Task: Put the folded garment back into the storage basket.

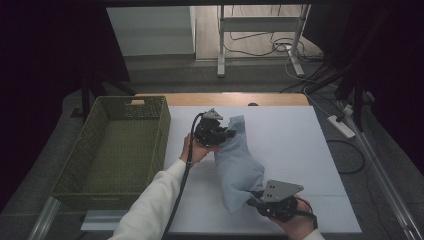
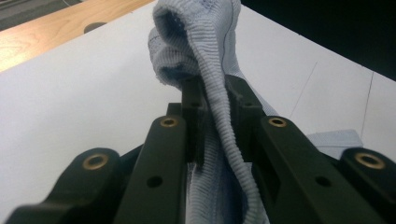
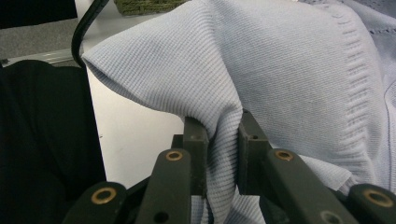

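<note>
- My right gripper [image 1: 255, 201], nearest me, low over the white board [image 1: 300, 150], jaws pinched on the lower edge of the pale blue cloth [image 1: 239, 165].
- Cloth hangs between my two tools, partly draped on the board.
- My left gripper [image 1: 226, 134], farther off, hand cupped under it, clamps the cloth's top fold.
- Green basket [image 1: 116, 150] lies beyond my left hand, apart.

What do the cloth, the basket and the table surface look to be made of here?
Cloth: pale blue knit, probably cotton or a blend; fine ribs and a ribbed hem show, matte. Both grippers, left and right, pinch it. Basket: green woven fibre, wicker or paper cord by its coarse weave. Table: smooth white matte sheet, possibly foam board or laminate, over a wooden top.
</note>
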Available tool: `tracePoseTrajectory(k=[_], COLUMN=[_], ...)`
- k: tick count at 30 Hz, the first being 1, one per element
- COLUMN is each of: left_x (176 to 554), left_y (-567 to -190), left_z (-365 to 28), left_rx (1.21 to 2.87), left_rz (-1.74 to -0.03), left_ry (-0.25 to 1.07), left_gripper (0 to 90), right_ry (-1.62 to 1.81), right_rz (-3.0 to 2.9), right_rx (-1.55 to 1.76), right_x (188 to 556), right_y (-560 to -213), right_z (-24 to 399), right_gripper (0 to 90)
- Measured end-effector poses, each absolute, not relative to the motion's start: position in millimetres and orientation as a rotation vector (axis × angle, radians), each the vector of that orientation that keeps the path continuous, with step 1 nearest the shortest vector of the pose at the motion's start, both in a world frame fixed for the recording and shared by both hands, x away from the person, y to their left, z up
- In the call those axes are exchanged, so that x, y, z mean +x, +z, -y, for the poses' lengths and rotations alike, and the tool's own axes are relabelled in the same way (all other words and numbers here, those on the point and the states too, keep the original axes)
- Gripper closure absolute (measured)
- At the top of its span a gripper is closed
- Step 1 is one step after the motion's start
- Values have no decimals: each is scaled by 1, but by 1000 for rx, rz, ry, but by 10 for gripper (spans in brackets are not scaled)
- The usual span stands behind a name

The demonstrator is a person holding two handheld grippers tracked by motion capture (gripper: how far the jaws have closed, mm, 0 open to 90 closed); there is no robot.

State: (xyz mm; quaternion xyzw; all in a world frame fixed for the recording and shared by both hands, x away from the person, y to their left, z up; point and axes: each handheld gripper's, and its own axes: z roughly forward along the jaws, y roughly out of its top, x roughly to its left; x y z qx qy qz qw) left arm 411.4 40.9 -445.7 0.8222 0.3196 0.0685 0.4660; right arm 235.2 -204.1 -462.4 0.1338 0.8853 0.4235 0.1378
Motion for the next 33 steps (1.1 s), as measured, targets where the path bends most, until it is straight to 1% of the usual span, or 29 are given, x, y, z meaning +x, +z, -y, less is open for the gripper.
tracePoseTrajectory(k=[33], left_x=[406], left_y=[-414], left_z=[-48], left_rx=[1992], left_rz=[-752], left_ry=[218], left_gripper=[788], right_ry=[1280], right_rz=[-2504], right_rx=[372], right_x=[240], right_y=[-442], right_z=[198], right_gripper=[774])
